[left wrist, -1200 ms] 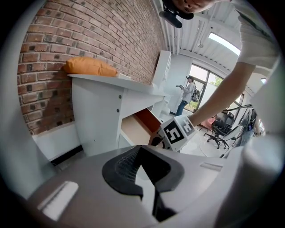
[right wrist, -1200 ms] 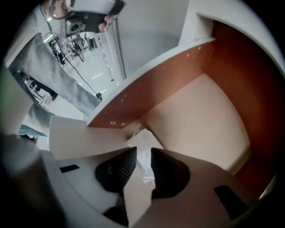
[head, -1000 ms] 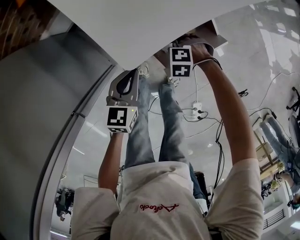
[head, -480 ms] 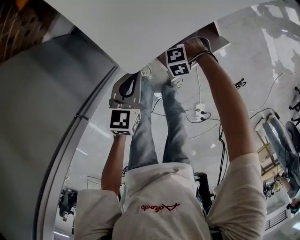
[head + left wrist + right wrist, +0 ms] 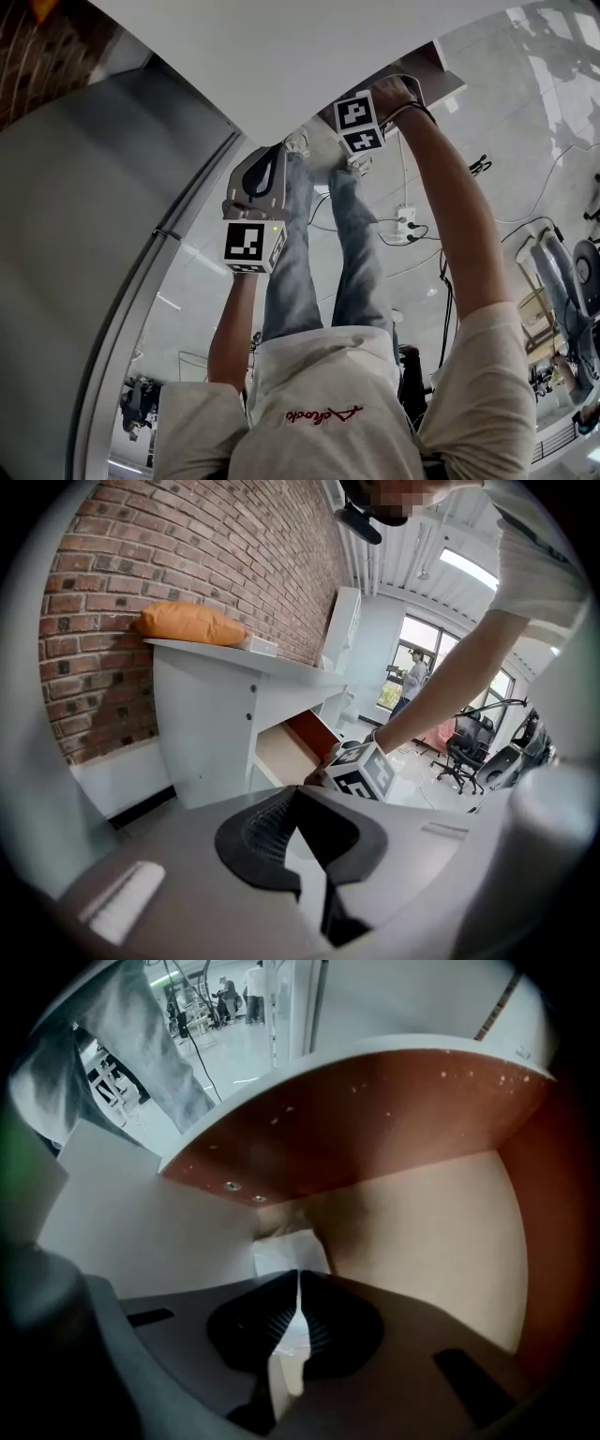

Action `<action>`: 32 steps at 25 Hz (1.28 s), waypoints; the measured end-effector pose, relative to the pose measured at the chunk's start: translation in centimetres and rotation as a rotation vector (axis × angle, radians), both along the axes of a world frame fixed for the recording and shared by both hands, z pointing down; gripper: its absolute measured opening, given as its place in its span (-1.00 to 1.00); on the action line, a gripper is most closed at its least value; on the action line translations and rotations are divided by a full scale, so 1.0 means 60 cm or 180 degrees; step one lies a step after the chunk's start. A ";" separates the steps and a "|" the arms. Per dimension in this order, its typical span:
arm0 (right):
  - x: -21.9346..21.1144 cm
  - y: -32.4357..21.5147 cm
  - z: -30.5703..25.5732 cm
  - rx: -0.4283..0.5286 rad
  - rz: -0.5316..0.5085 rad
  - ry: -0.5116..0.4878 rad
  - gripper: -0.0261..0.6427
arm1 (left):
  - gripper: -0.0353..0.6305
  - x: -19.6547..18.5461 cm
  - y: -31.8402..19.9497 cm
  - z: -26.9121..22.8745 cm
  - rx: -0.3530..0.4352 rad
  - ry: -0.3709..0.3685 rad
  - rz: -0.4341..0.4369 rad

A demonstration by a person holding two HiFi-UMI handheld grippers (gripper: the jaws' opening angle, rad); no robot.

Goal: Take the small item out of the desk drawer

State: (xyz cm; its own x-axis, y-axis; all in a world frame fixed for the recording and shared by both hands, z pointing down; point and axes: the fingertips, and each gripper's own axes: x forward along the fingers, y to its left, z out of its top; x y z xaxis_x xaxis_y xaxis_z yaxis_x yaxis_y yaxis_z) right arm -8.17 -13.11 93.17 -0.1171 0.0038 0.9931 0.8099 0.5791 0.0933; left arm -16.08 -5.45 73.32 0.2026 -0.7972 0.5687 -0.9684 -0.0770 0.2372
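My right gripper [image 5: 298,1279] is inside the open drawer [image 5: 422,1241] of the bench [image 5: 216,714]. Its jaws are together, tips against the small white packet [image 5: 291,1251] in the back corner; I can't tell if it's pinched. My left gripper [image 5: 296,794] is closed on nothing.

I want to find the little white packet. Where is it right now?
In the right gripper view, the white packet sits inside the open drawer, beside its white side wall, pinched between the right tongs.
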 end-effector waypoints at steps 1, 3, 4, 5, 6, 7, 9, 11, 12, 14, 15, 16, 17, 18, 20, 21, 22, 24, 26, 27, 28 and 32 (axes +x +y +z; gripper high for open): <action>-0.003 0.001 -0.001 -0.0004 0.0004 -0.0022 -0.87 | -0.88 -0.001 0.001 0.001 -0.0001 -0.0002 -0.0001; -0.010 0.004 -0.005 -0.0017 0.0012 -0.0077 -0.88 | -0.87 -0.002 0.003 0.002 -0.0008 -0.0005 0.0003; -0.014 0.005 -0.009 -0.0020 0.0023 -0.0110 -0.88 | -0.87 -0.001 0.004 0.002 -0.0009 -0.0004 0.0008; -0.016 0.006 -0.014 -0.0017 0.0035 -0.0147 -0.88 | -0.88 0.000 0.004 0.002 -0.0008 -0.0002 0.0014; -0.018 0.006 -0.020 -0.0008 0.0041 -0.0186 -0.88 | -0.87 0.002 0.004 0.002 -0.0006 -0.0001 0.0023; -0.018 0.006 -0.026 0.0004 0.0039 -0.0224 -0.88 | -0.88 0.005 0.005 0.001 -0.0004 0.0000 0.0032; -0.017 0.005 -0.040 0.0036 0.0019 -0.0296 -0.89 | -0.87 0.012 0.004 -0.001 0.0006 0.0007 0.0043; -0.017 0.003 -0.058 0.0068 0.0024 -0.0385 -0.89 | -0.87 0.019 0.002 -0.005 0.0022 0.0020 0.0054; -0.017 0.002 -0.068 0.0078 0.0047 -0.0441 -0.89 | -0.87 0.022 0.001 -0.007 0.0032 0.0023 0.0068; -0.017 0.000 -0.093 0.0093 0.0103 -0.0568 -0.89 | -0.88 0.030 -0.003 -0.013 0.0056 0.0028 0.0103; -0.016 0.000 -0.106 0.0102 0.0121 -0.0634 -0.89 | -0.87 0.034 -0.004 -0.016 0.0069 0.0030 0.0123; -0.014 0.000 -0.118 0.0115 0.0126 -0.0697 -0.89 | -0.88 0.038 -0.006 -0.019 0.0082 0.0031 0.0142; -0.012 0.001 -0.131 0.0133 0.0128 -0.0759 -0.89 | -0.87 0.041 -0.007 -0.022 0.0093 0.0030 0.0160; -0.010 0.001 -0.144 0.0151 0.0137 -0.0821 -0.89 | -0.87 0.044 -0.009 -0.025 0.0103 0.0028 0.0175; -0.004 0.000 -0.171 0.0179 0.0203 -0.0965 -0.89 | -0.87 0.052 -0.012 -0.031 0.0113 0.0024 0.0197; 0.000 0.000 -0.186 0.0192 0.0249 -0.1041 -0.89 | -0.87 0.056 -0.014 -0.034 0.0117 0.0021 0.0211; 0.006 0.000 -0.201 0.0211 0.0295 -0.1113 -0.89 | -0.87 0.061 -0.016 -0.037 0.0122 0.0017 0.0230; 0.019 -0.001 -0.229 0.0269 0.0401 -0.1247 -0.89 | -0.88 0.066 -0.021 -0.041 0.0134 0.0003 0.0273; 0.034 0.007 -0.254 0.0313 0.0482 -0.1361 -0.89 | -0.88 0.069 -0.022 -0.043 0.0129 -0.0010 0.0283; 0.041 0.017 -0.263 0.0325 0.0490 -0.1406 -0.89 | -0.88 0.070 -0.021 -0.044 0.0124 -0.0015 0.0282; 0.047 0.028 -0.271 0.0327 0.0489 -0.1445 -0.89 | -0.87 0.070 -0.019 -0.045 0.0122 -0.0020 0.0282; 0.059 0.058 -0.299 0.0232 0.0715 -0.1604 -0.89 | -0.87 0.072 -0.025 -0.050 0.0144 -0.0035 0.0307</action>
